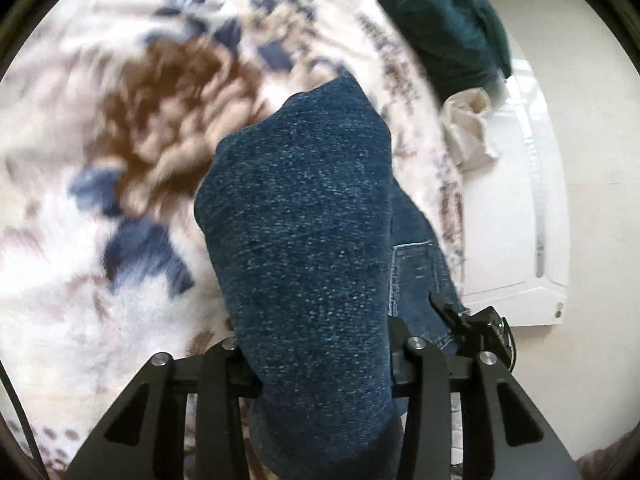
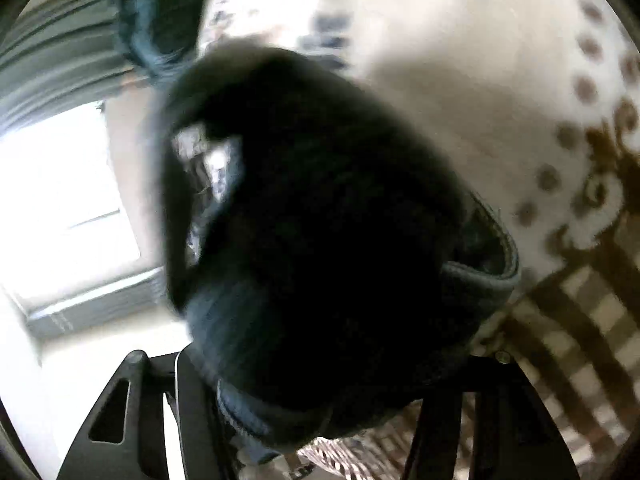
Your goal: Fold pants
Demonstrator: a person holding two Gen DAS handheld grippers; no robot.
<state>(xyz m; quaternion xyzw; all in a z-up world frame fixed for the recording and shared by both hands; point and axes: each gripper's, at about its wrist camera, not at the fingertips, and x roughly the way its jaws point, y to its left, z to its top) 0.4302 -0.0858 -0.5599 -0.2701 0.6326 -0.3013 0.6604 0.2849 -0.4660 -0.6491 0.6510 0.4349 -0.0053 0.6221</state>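
Observation:
The pants are dark blue jeans (image 1: 304, 232). In the left wrist view a thick fold of denim rises between the black fingers of my left gripper (image 1: 320, 368), which is shut on it and holds it above the patterned blanket (image 1: 120, 120). My right gripper (image 1: 472, 328) shows at the lower right, by the jeans' pocket. In the right wrist view the jeans (image 2: 320, 240) fill the middle as a dark, blurred mass with a hem at the right. My right gripper (image 2: 320, 392) is shut on them; its fingertips are hidden by the cloth.
The bed blanket (image 2: 460, 80) is cream with brown and blue flowers. A dark teal pillow (image 1: 448, 20) lies at the far edge, with a beige cloth (image 1: 468, 128) beside it. A white cabinet (image 1: 516, 220) stands to the right. A bright window (image 2: 60, 200) and grey curtain are at left.

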